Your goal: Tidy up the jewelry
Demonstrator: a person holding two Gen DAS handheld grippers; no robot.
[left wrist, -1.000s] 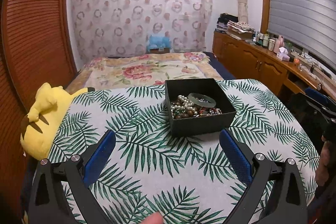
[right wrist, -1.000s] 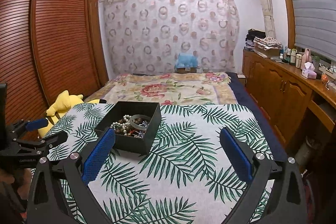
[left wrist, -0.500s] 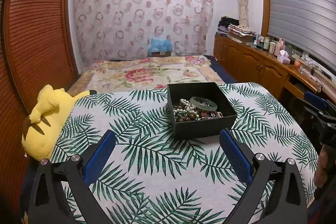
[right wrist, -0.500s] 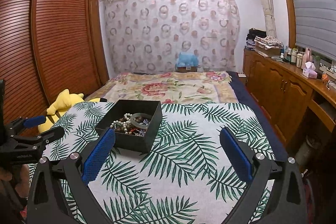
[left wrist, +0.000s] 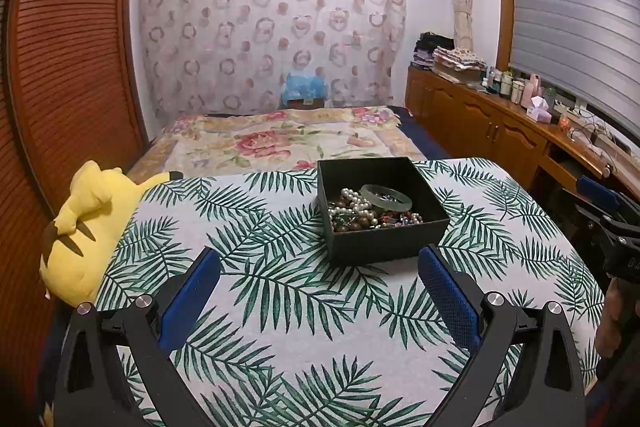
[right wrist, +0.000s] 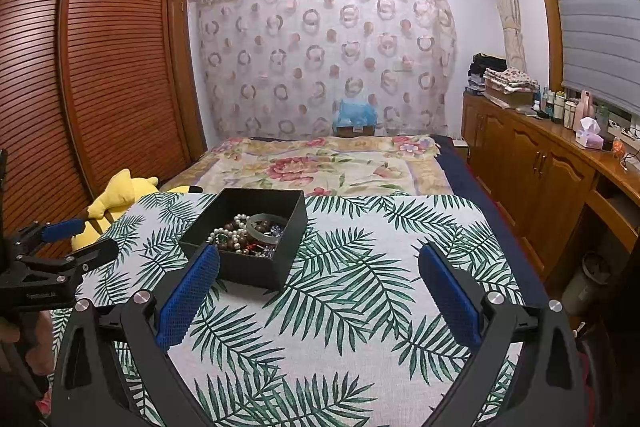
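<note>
An open black box (left wrist: 386,245) stands on a table with a palm-leaf cloth (left wrist: 280,287). It holds a tangle of bead and pearl jewelry (left wrist: 356,213) and a pale green bangle (left wrist: 386,197). My left gripper (left wrist: 318,293) is open and empty, above the cloth just short of the box. My right gripper (right wrist: 318,293) is open and empty, to the right of the box (right wrist: 256,267), with its left finger near the box's front corner. Each gripper shows at the edge of the other's view: the right one (left wrist: 608,211), the left one (right wrist: 64,247).
A yellow plush toy (left wrist: 80,235) lies at the table's left edge. A bed with a floral cover (left wrist: 280,143) is behind the table. A wooden wardrobe (right wrist: 100,67) stands on the left, and a wooden counter with bottles (right wrist: 560,147) on the right.
Both grippers have risen and drawn back a little, so the box sits lower and farther in both views. Both have stayed open and empty.
</note>
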